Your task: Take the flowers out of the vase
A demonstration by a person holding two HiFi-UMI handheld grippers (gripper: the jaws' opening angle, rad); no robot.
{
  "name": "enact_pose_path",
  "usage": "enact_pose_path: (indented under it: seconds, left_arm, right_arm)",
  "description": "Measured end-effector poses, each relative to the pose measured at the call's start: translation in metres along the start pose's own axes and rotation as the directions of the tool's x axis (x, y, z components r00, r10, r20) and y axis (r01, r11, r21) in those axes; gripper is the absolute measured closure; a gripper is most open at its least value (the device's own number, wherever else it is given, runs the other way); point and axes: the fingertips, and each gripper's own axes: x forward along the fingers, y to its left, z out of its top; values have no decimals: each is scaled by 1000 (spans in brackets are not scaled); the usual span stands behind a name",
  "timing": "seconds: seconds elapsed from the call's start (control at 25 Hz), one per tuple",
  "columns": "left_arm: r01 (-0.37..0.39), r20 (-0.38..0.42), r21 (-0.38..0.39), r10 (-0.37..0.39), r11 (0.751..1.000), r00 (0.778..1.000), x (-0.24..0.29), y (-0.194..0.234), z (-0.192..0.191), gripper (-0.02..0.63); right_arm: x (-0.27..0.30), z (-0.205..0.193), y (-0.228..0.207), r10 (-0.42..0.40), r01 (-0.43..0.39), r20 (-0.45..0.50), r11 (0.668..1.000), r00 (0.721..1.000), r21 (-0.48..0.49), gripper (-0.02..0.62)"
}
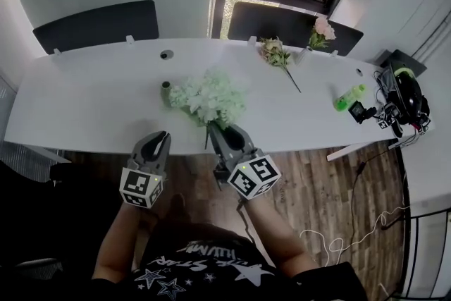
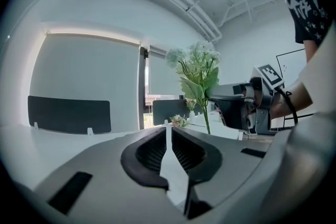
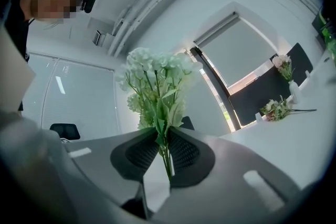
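My right gripper [image 1: 219,129] is shut on the stems of a bunch of white-green flowers [image 1: 209,99], and the blooms hang over the near part of the white table [image 1: 91,102]. In the right gripper view the stems [image 3: 164,152] are pinched between the dark pads and the blooms [image 3: 156,78] rise above them. A small pale-green vase [image 1: 166,88] stands just left of the blooms, apart from them. My left gripper [image 1: 161,138] hovers at the table's near edge, shut with nothing in it [image 2: 169,131]. Its view shows the bunch [image 2: 198,68] in the right gripper [image 2: 236,98].
A pink bouquet in a vase [image 1: 321,32] stands at the back right, with a loose flower sprig [image 1: 276,53] lying beside it. A green bottle [image 1: 350,96] and black gear [image 1: 405,99] sit at the right end. Two dark chair backs [image 1: 99,23] line the far side.
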Motion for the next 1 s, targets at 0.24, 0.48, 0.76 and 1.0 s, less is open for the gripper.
enact_pose_path:
  seconds: [0.24, 0.48, 0.76, 1.0]
  left_arm:
    - [-49, 27, -31, 50, 998, 998, -28, -36, 9, 569]
    - [-58, 38, -17, 58, 998, 998, -55, -71, 20, 569]
    - [-75, 61, -29, 77, 997, 995, -61, -69, 33, 569]
    - [-78, 82, -62, 83, 995, 993, -76, -60, 28, 569]
  right_arm:
    - [-43, 0, 15, 52, -52, -6, 999, 999, 18, 543]
    - [-70, -7, 30, 90, -89, -18, 995, 996, 47, 543]
    - [-71, -8, 42, 111, -110, -35, 993, 993, 38, 543]
    - [-73, -19, 56, 104, -103, -52, 994, 993, 30, 543]
